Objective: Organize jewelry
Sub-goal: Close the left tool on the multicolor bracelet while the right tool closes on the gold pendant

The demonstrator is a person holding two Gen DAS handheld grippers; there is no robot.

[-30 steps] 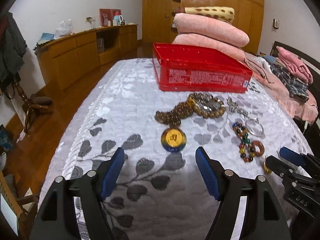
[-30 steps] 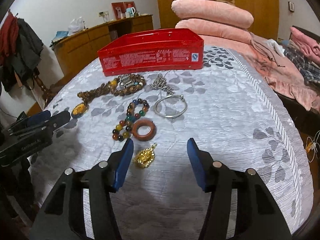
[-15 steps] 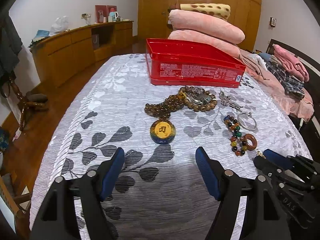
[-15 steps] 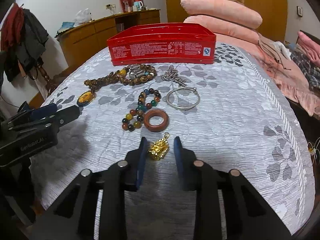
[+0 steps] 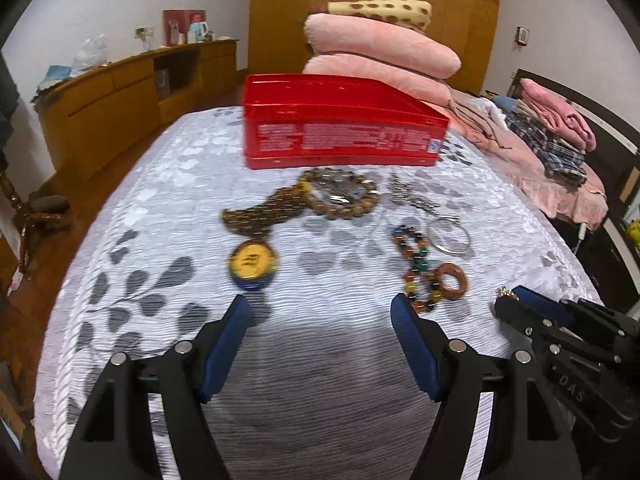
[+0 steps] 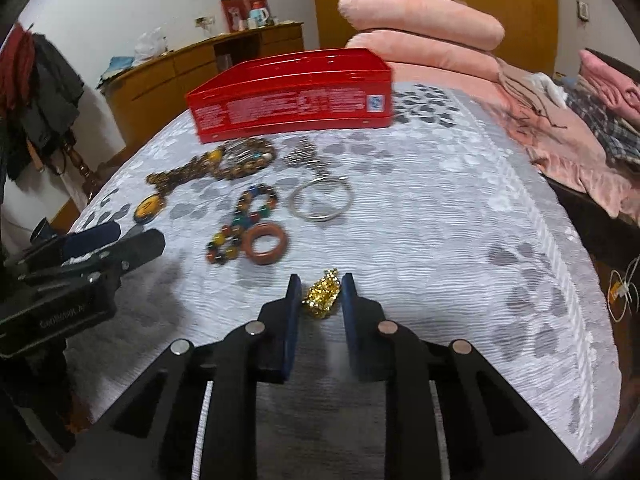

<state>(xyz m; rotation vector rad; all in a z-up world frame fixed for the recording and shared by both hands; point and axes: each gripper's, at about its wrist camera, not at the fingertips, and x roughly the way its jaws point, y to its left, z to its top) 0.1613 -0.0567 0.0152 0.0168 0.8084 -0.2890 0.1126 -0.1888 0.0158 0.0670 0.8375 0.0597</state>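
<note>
Jewelry lies on a grey leaf-patterned bedspread (image 5: 168, 208) in front of a red tin box (image 5: 340, 128), which also shows in the right wrist view (image 6: 292, 100). My right gripper (image 6: 320, 294) is shut on a gold pendant (image 6: 322, 300), held between its blue pads. My left gripper (image 5: 320, 312) is open and empty, just short of a yellow round pendant (image 5: 253, 263). Ahead lie a brown bead necklace (image 5: 304, 204), a multicoloured bead bracelet (image 6: 240, 224), a brown ring (image 6: 265, 244), a silver bangle (image 6: 322, 200) and a silver chain (image 6: 302, 154).
Stacked pink pillows (image 5: 380, 52) lie behind the box. Folded clothes (image 5: 556, 128) lie on the right of the bed. A wooden sideboard (image 5: 120, 100) stands at the left wall. The bed drops to a wooden floor (image 5: 44, 248) on the left.
My right gripper has closed from wide open onto the gold pendant. Both views have shifted, and the left gripper stays open.
</note>
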